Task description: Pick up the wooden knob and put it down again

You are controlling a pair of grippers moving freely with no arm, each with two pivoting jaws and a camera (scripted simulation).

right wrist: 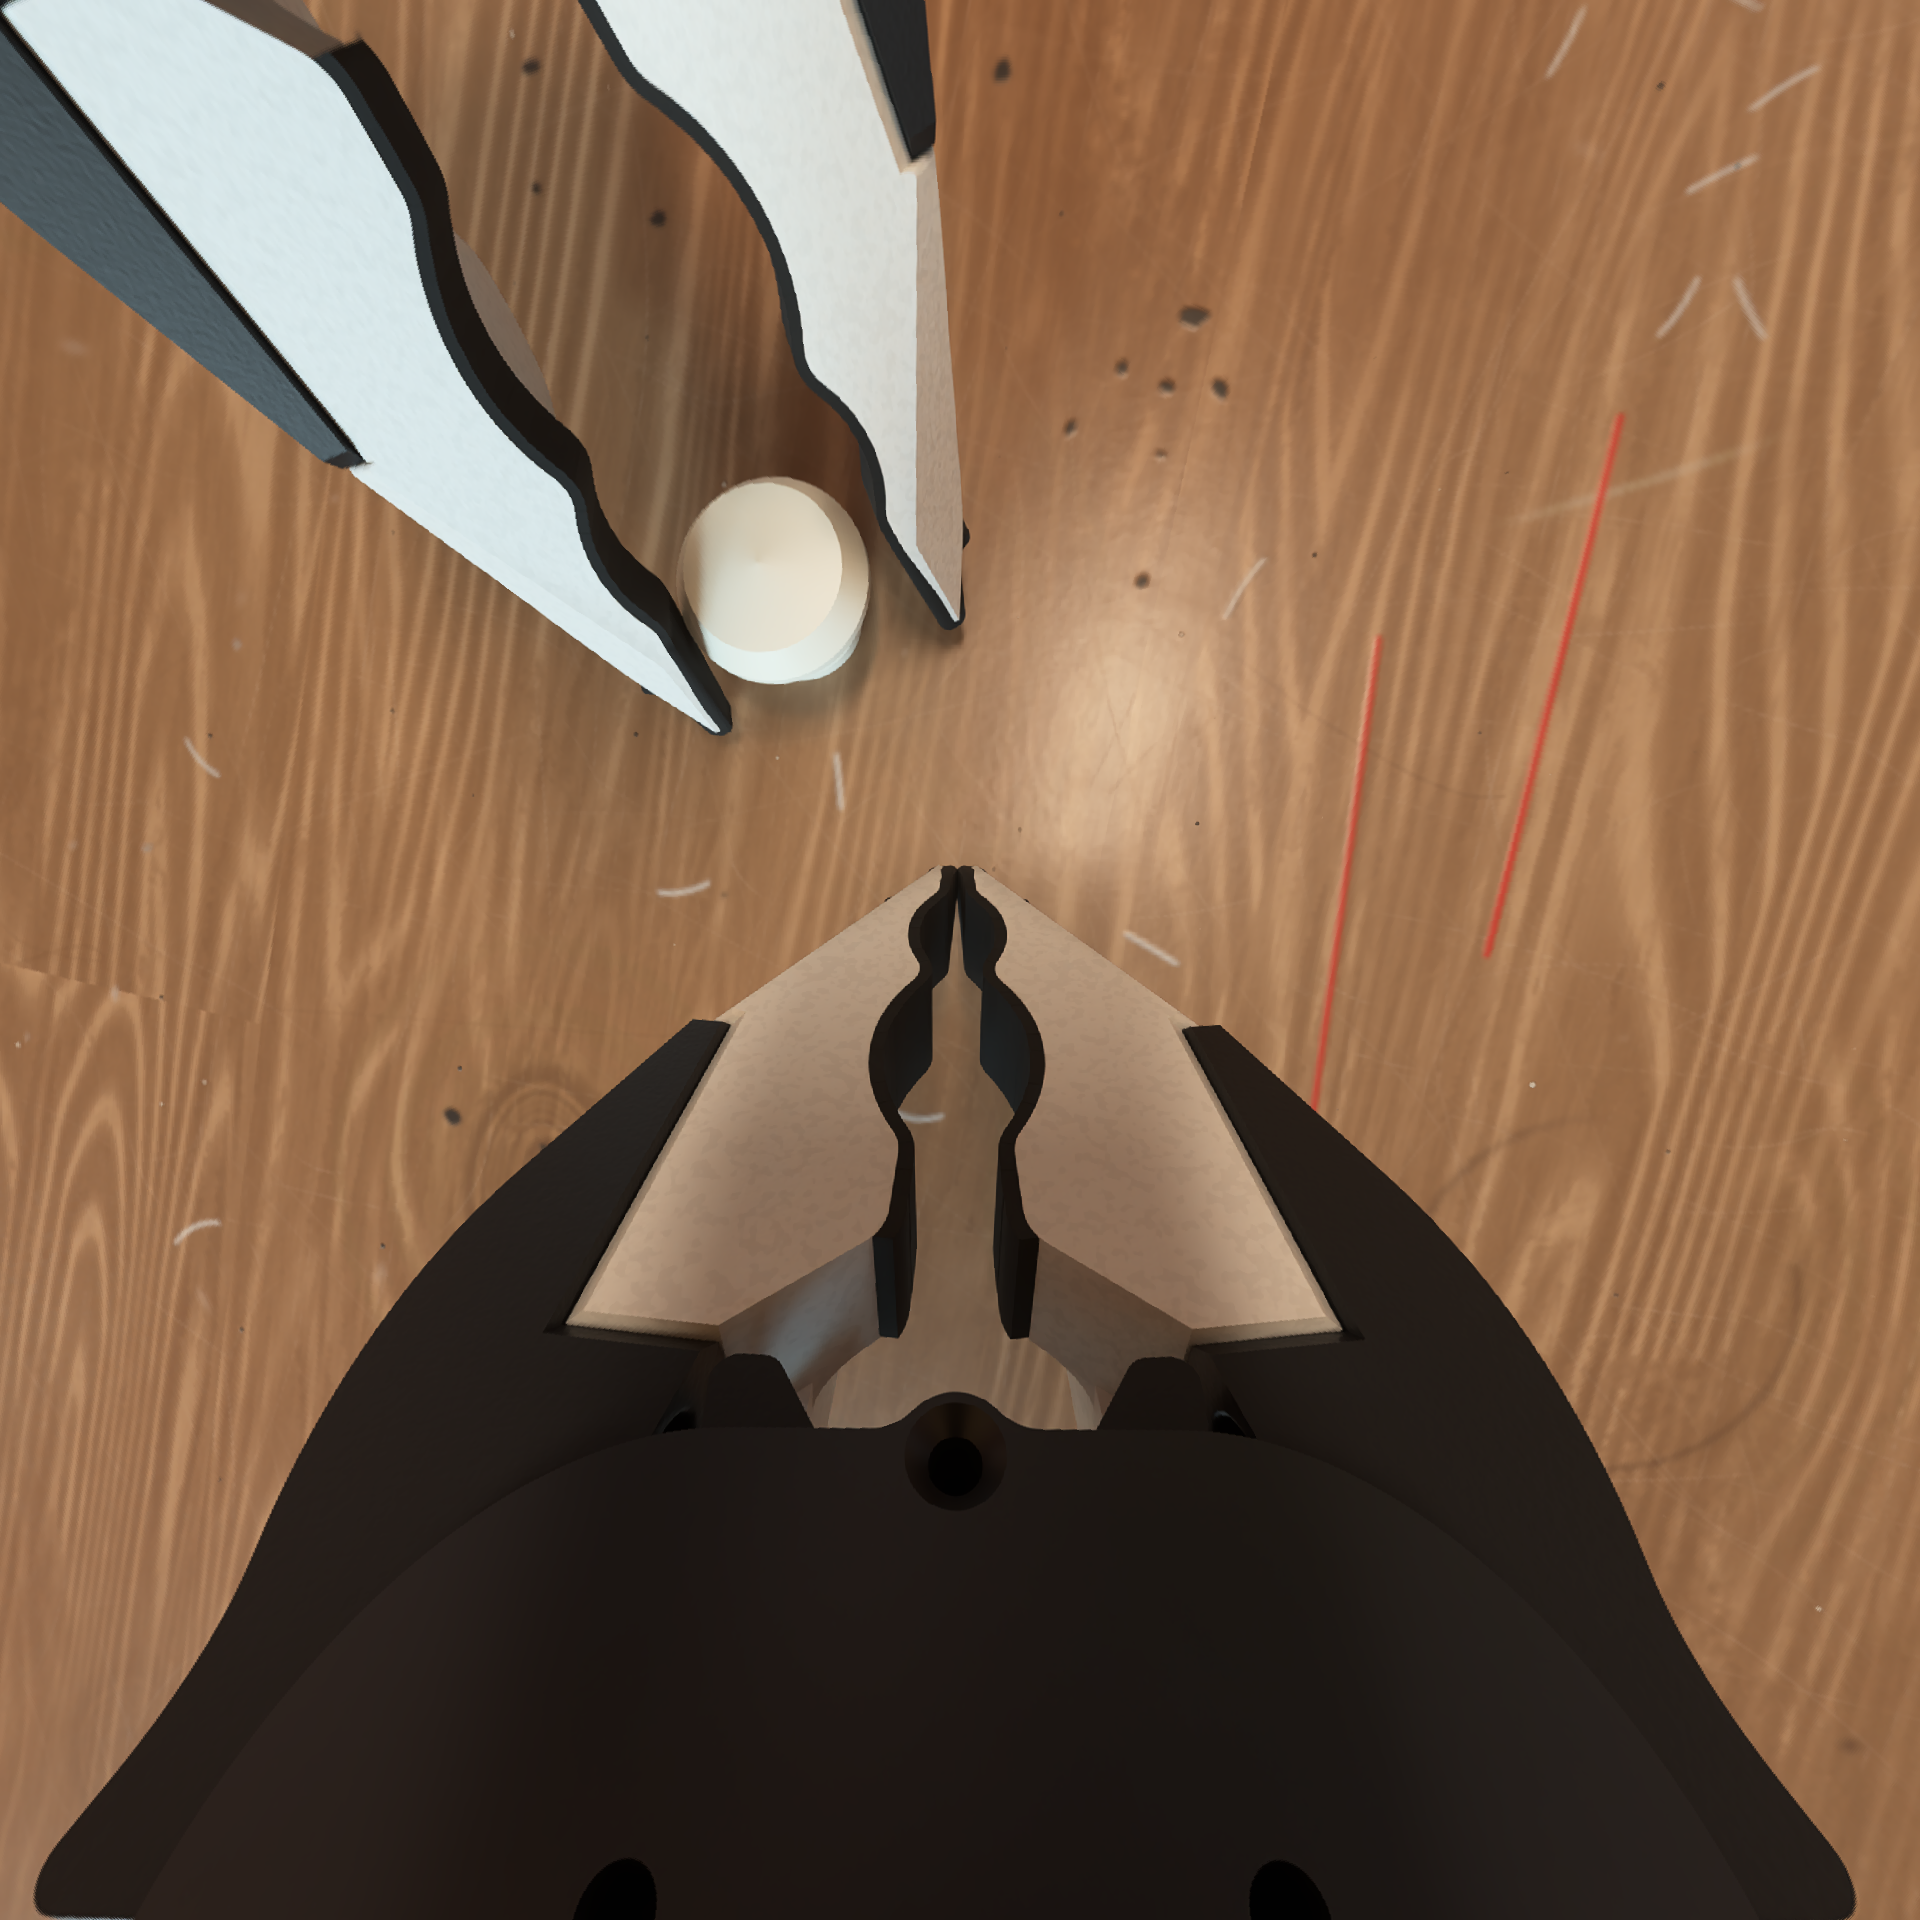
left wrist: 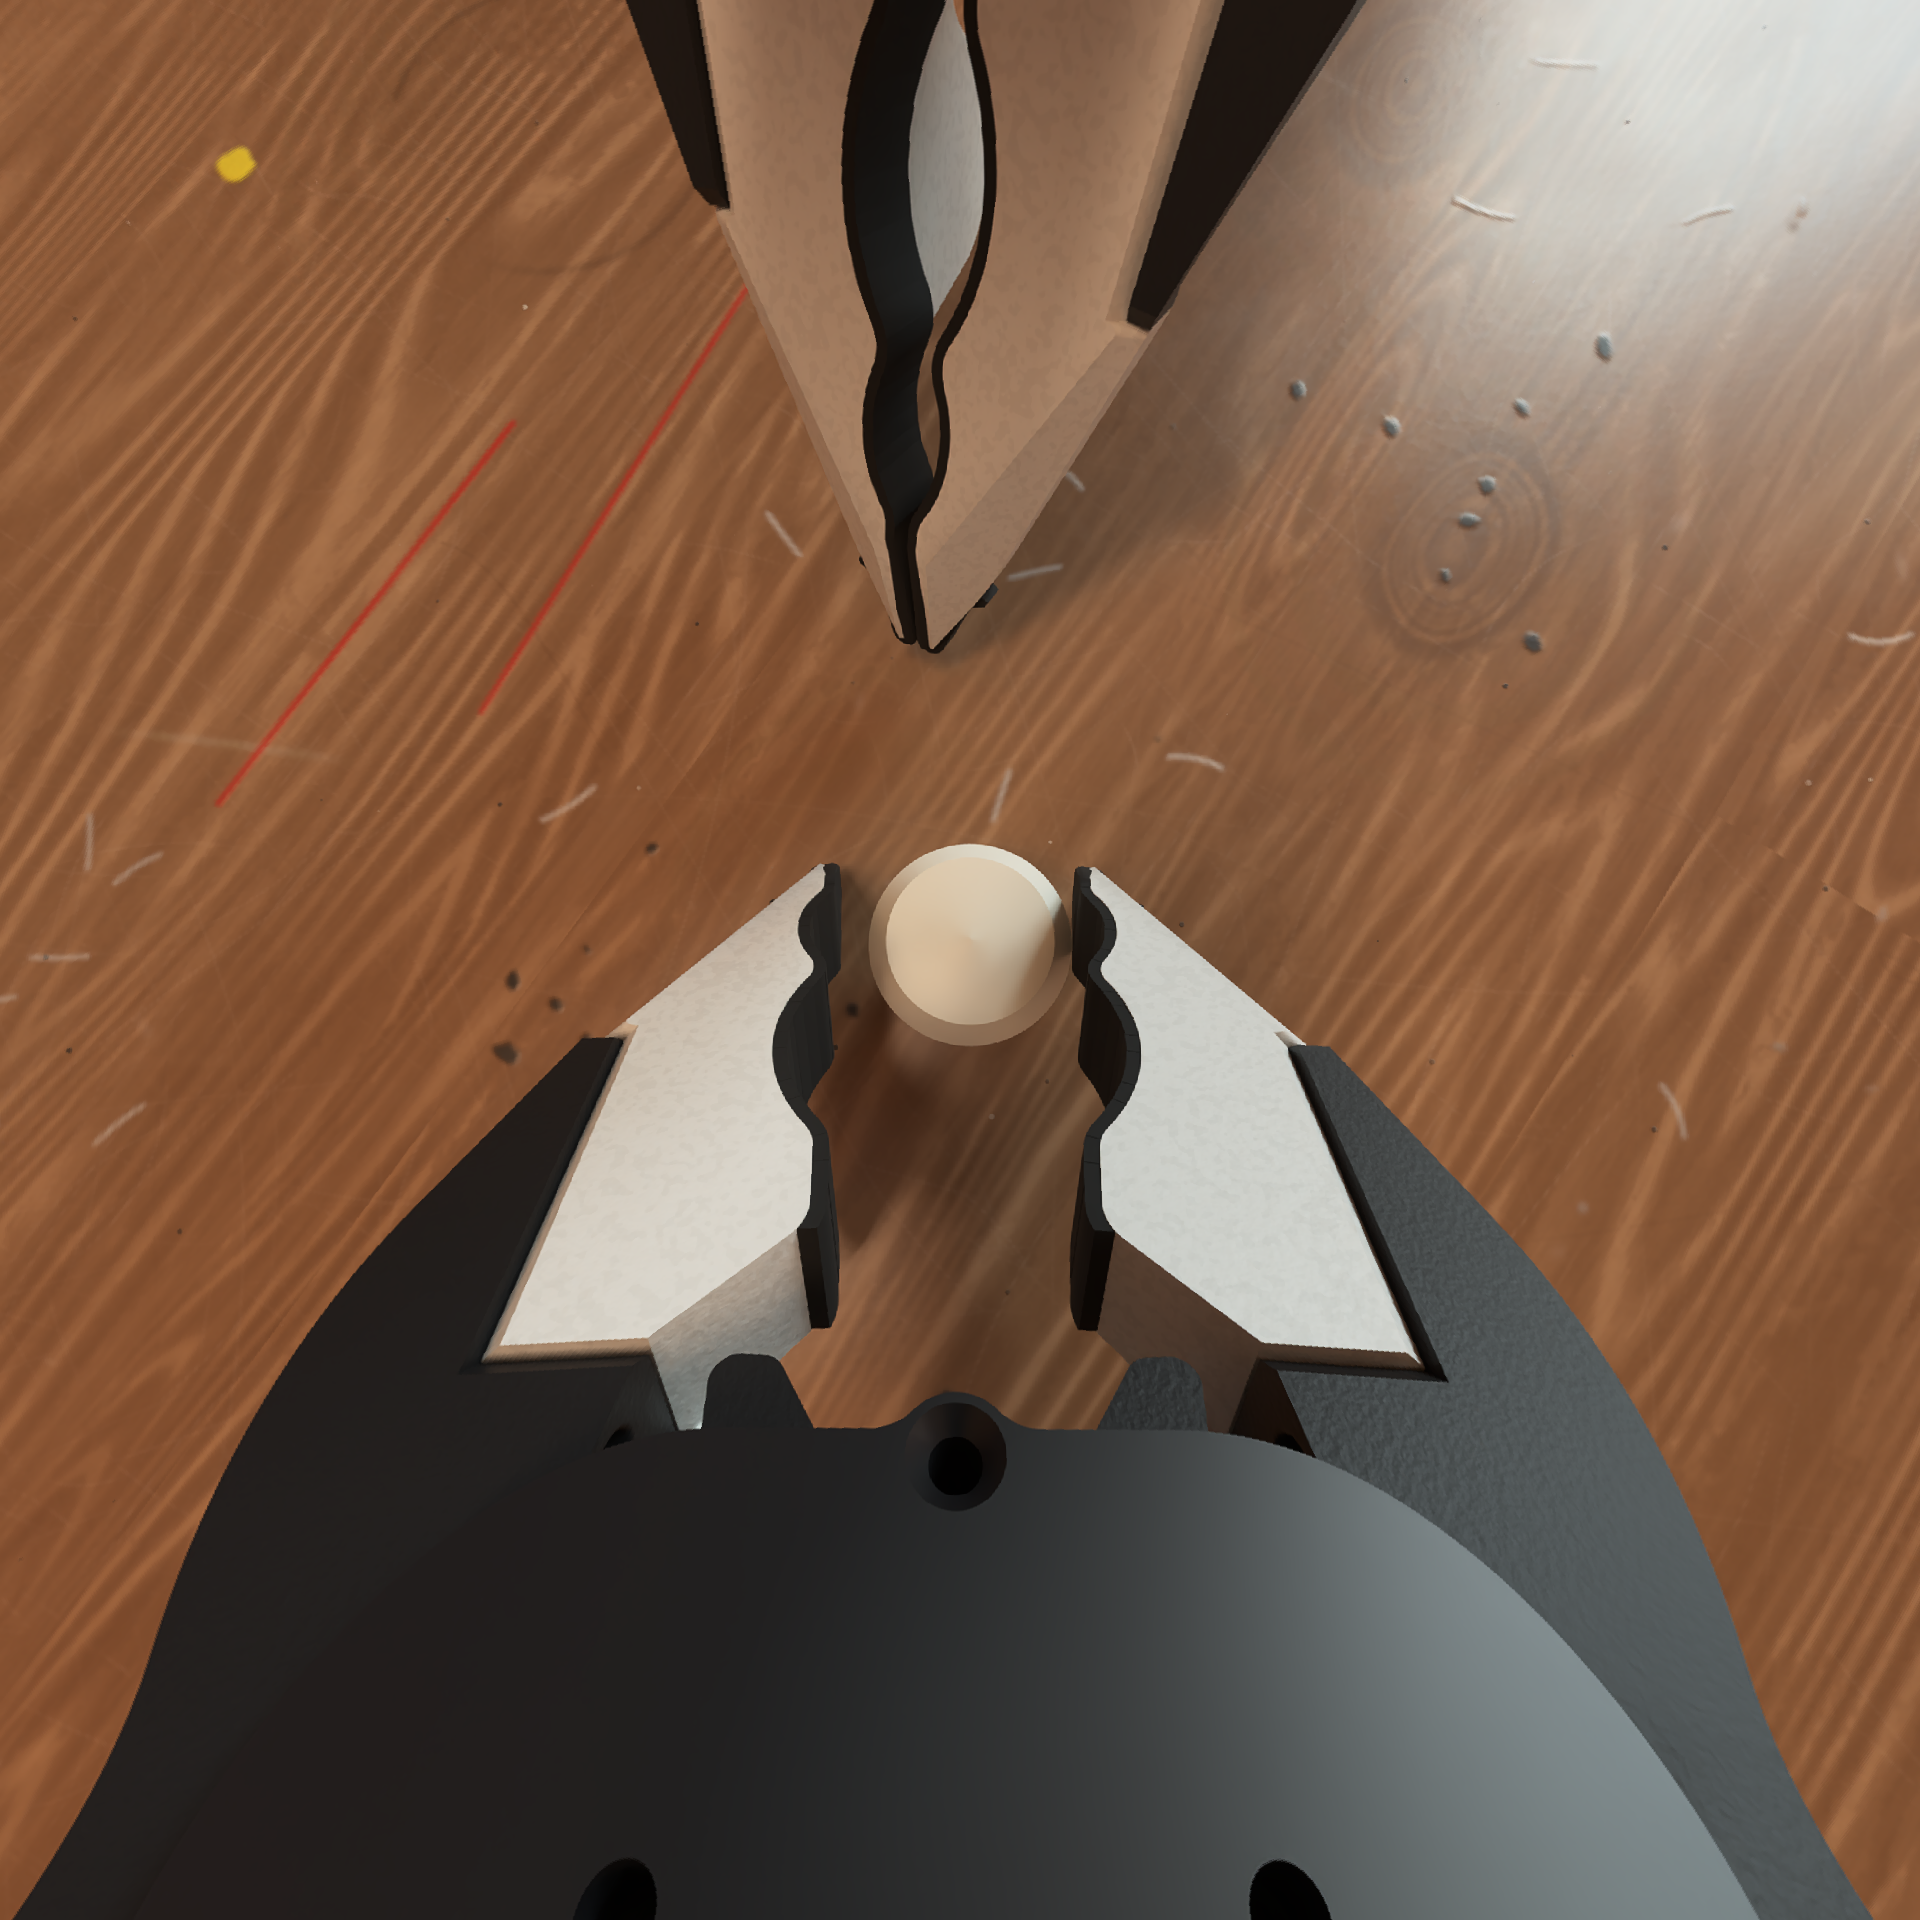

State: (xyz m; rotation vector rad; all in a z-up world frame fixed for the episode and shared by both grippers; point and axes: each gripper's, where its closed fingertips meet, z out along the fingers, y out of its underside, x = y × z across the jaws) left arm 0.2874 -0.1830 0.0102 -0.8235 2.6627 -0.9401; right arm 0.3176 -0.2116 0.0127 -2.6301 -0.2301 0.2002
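The wooden knob (left wrist: pixel 966 940) is pale and round and stands on the wooden table (left wrist: pixel 416 935). My left gripper (left wrist: pixel 956 883) is open, with one fingertip on each side of the knob, close to it and low over the table. In the right wrist view the knob (right wrist: pixel 774 582) sits between the left gripper's (right wrist: pixel 831 670) white fingers, nearer one finger, with a gap to the other. My right gripper (right wrist: pixel 954 873) is shut and empty, its tips down near the table a short way from the knob. It also shows in the left wrist view (left wrist: pixel 920 634), just beyond the knob.
Two thin red lines (left wrist: pixel 468 582) and a small yellow spot (left wrist: pixel 237 164) mark the tabletop to the left in the left wrist view. Pale scratches and dark specks (left wrist: pixel 1475 499) are scattered about. No other objects are in view.
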